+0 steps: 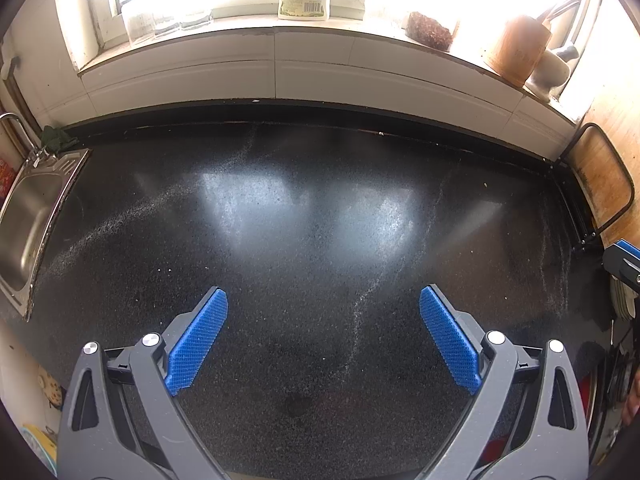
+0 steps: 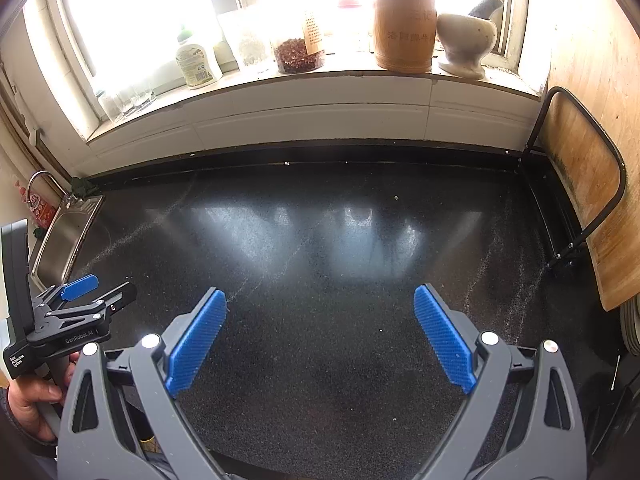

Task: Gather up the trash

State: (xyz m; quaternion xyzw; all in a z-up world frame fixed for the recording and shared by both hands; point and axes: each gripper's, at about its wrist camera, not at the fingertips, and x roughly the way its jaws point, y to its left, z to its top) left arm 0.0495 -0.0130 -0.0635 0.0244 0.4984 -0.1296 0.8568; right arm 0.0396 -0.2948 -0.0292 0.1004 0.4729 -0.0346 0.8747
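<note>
My left gripper (image 1: 323, 300) is open and empty, its blue pads wide apart above a black speckled countertop (image 1: 304, 208). My right gripper (image 2: 320, 298) is also open and empty above the same countertop (image 2: 320, 240). The left gripper also shows from the side at the left edge of the right wrist view (image 2: 92, 292), held in a hand. The tip of the right gripper shows at the right edge of the left wrist view (image 1: 624, 260). Only thin streaks of pale dust and a few small crumbs (image 2: 396, 198) lie on the counter; I see no larger piece of trash.
A steel sink (image 1: 24, 224) with a tap is at the left. A windowsill holds a detergent bottle (image 2: 196, 62), glasses, a jar of dried food (image 2: 298, 54), a wooden utensil holder (image 2: 404, 28) and a stone mortar (image 2: 466, 42). A wooden board in a black rack (image 2: 580, 184) stands at the right.
</note>
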